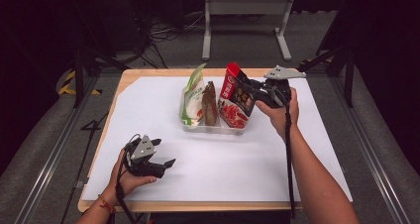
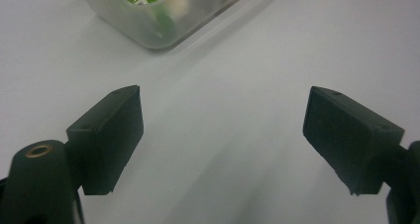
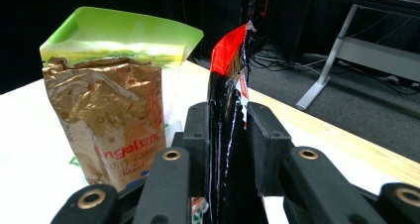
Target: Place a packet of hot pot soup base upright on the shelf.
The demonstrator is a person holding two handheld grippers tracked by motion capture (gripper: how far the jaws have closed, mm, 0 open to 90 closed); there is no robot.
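Red-and-black snack bag [image 1: 236, 97] standing upright in clear tray [image 1: 194, 126], rightmost of three | right hand-held gripper [image 1: 255, 92] reaching in from its right, jaws flanking its edge, grip loosening | left hand-held gripper [image 1: 163, 164] idling open over tabletop [image 1: 148, 110], well apart

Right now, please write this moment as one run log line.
right gripper: jaws around red-black bag, over clear tray | left gripper: open, empty, near table front | tray: green bag, brown bag
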